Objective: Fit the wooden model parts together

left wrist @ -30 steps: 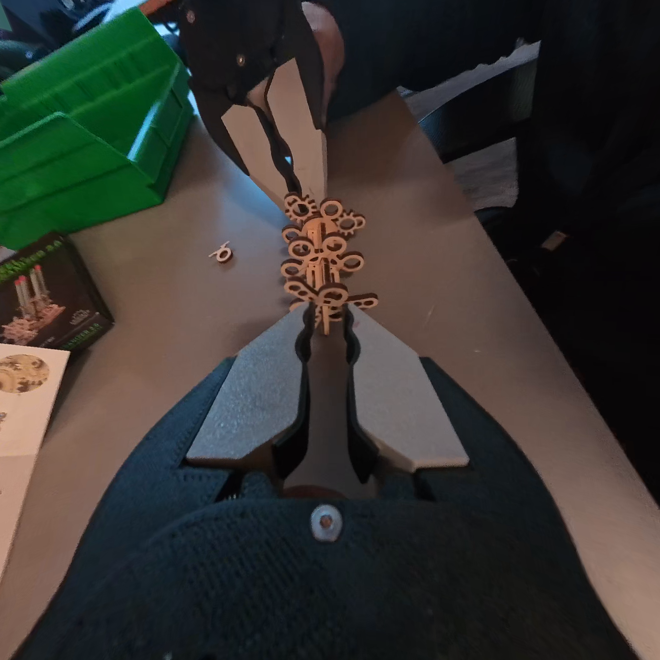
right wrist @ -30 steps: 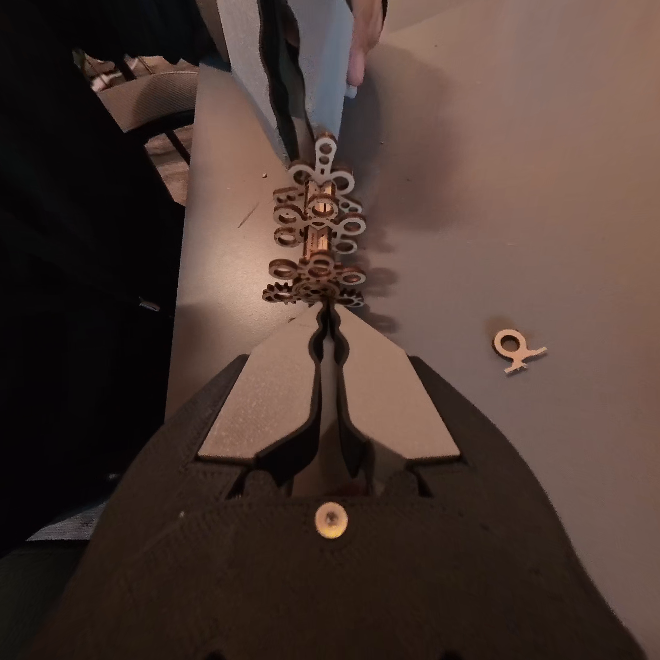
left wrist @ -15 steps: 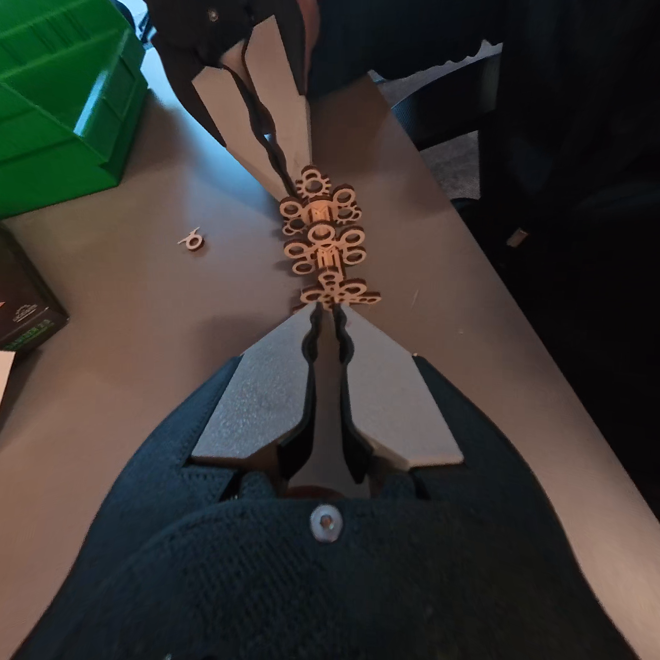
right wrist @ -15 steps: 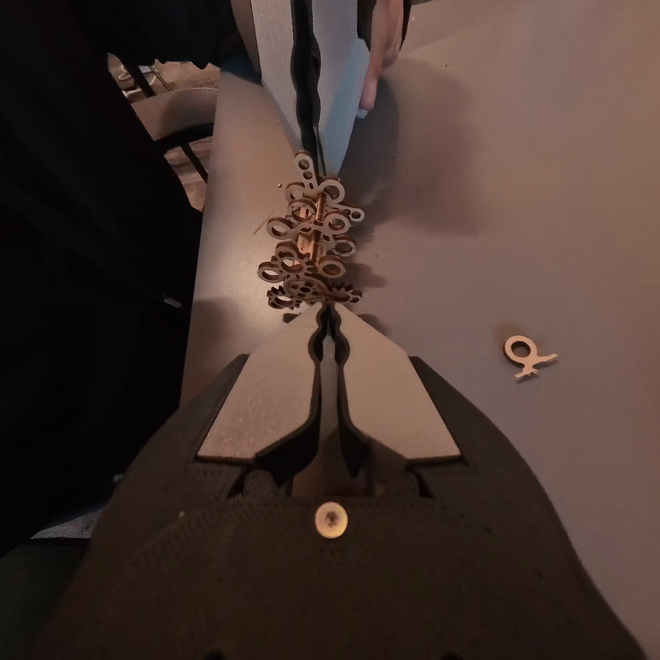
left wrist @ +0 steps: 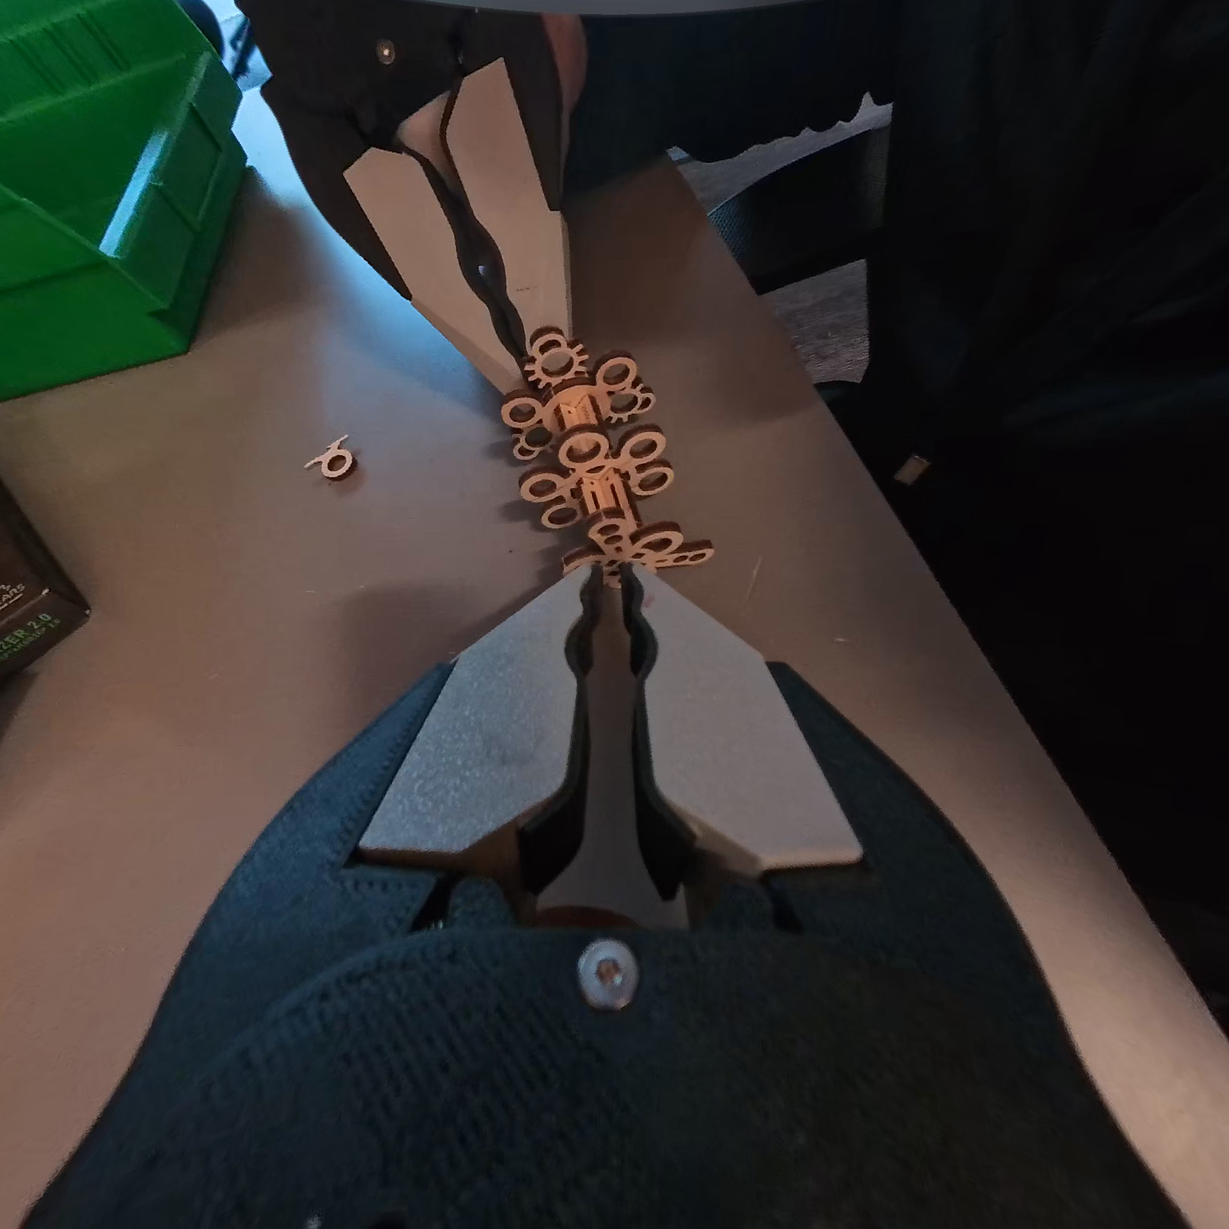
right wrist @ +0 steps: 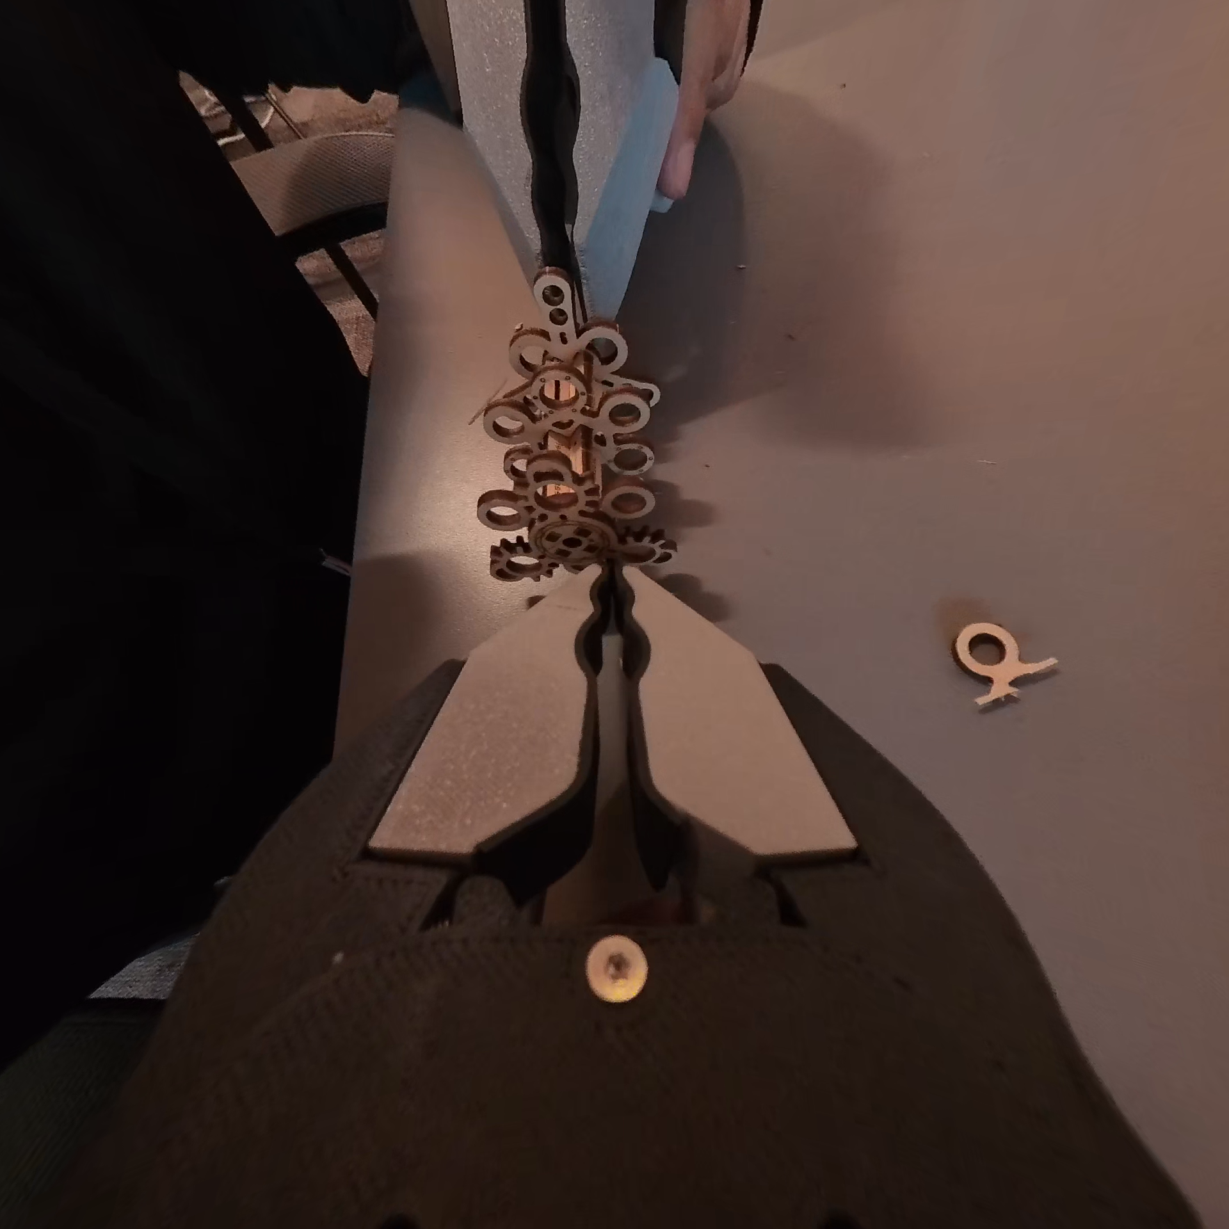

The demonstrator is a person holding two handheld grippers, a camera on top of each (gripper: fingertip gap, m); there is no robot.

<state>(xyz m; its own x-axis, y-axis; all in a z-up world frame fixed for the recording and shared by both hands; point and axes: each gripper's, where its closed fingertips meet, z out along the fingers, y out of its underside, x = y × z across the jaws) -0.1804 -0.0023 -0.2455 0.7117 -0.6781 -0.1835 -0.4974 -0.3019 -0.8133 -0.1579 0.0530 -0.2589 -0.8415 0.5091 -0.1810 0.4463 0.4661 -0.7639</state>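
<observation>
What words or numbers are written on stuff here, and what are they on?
Dark box at the table's left edge, left wrist view: pale printed writing runs along its side. I don't read out writing, so no quote.
Green bin: no writing shows.
Wooden model held between the two grippers: only cut-out rings and gear teeth, no writing.
Loose wooden piece on the table: no writing.

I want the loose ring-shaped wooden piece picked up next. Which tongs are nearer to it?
Right. The right tongs grip one end of the wooden model, and the ring-shaped wooden piece lies beside their tips. The left tongs hold the model's far end.
</observation>
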